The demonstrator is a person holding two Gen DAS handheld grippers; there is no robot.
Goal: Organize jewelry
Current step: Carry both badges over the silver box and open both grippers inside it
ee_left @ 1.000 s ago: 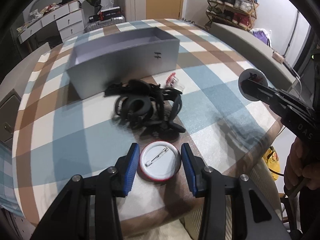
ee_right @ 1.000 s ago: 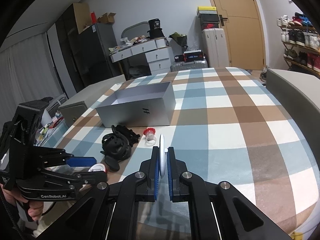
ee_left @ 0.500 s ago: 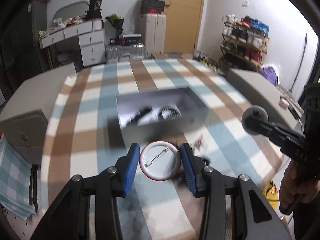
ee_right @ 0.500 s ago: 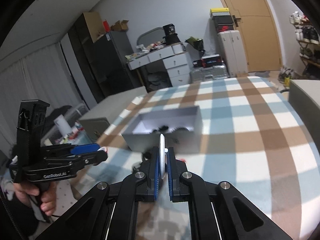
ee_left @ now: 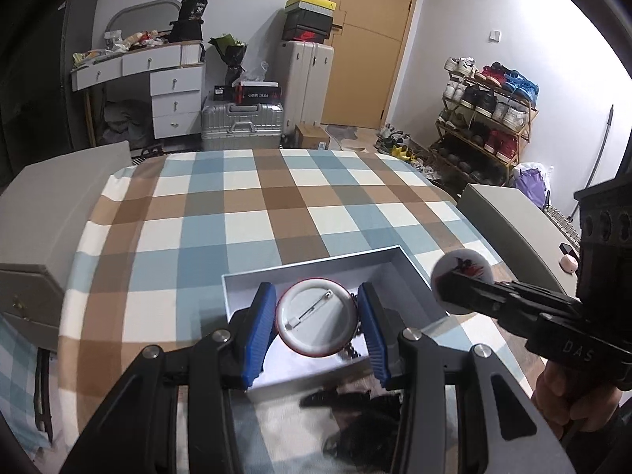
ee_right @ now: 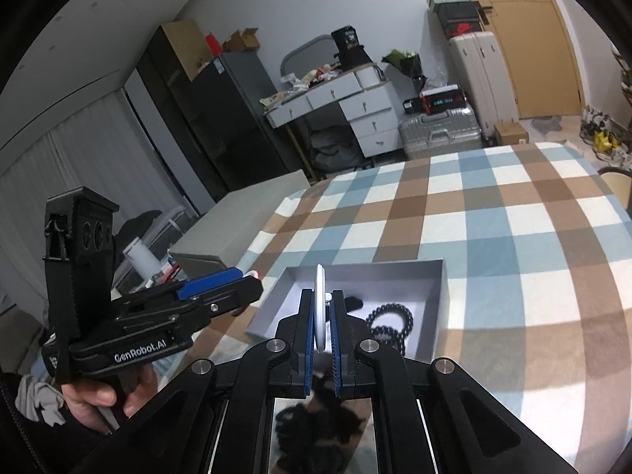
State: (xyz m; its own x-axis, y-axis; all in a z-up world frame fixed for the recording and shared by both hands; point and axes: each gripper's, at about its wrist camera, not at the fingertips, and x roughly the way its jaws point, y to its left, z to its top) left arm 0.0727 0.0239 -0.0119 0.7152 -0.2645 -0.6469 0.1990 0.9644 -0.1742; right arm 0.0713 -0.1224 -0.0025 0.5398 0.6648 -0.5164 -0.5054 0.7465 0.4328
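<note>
My left gripper [ee_left: 316, 318] is shut on a round pin badge [ee_left: 314, 318], pin side up with a red rim, held above the open grey box [ee_left: 316, 270]. My right gripper [ee_right: 320, 312] is shut on a second round badge [ee_right: 319, 296], held edge-on over the same box [ee_right: 438, 292]. That badge [ee_left: 460, 276] shows a red and black picture in the left wrist view. Black bead bracelets [ee_right: 389, 324] lie inside the box. A pile of black hair ties [ee_left: 363, 418] lies on the checked cloth in front of the box.
The table carries a blue, brown and white checked cloth [ee_left: 252, 213]. Grey cabinets [ee_left: 51, 205] stand on both sides of the table. Suitcases [ee_left: 241, 122], a drawer desk and a shoe rack [ee_left: 486, 118] stand beyond.
Both grippers have risen from the cloth and moved forward over the grey box, each still holding its badge. The hair tie pile now lies below and behind the fingers.
</note>
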